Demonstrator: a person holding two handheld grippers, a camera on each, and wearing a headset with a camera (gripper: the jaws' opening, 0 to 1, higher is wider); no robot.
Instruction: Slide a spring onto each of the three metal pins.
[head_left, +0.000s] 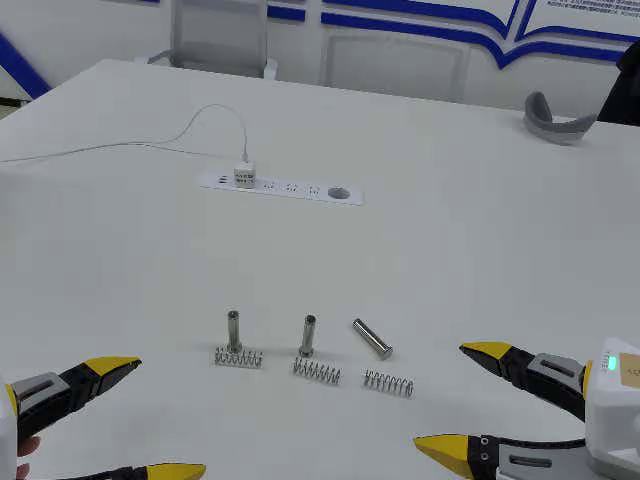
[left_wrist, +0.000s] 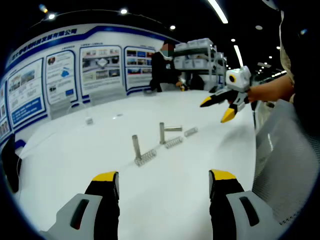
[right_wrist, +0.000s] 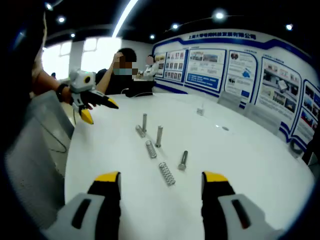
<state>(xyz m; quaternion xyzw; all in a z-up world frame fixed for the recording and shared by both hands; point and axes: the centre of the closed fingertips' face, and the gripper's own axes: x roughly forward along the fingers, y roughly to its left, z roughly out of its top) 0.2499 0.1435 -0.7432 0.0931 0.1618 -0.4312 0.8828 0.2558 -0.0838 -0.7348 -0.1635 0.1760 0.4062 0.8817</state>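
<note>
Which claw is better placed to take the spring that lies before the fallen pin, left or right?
Right, probably. The right claw is open and nearest to that spring, with nothing between them. The left claw, also open, would have to reach past the two other springs.

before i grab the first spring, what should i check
1. The left gripper is open and empty: ok.
2. The right gripper is open and empty: ok.
3. In the head view, the left spring, middle spring and right spring lie loose on the table, none on a pin: ok.
4. The left pin and middle pin stand upright: ok.
5. The right pin stands upright: not ok, it lies on its side.
</note>
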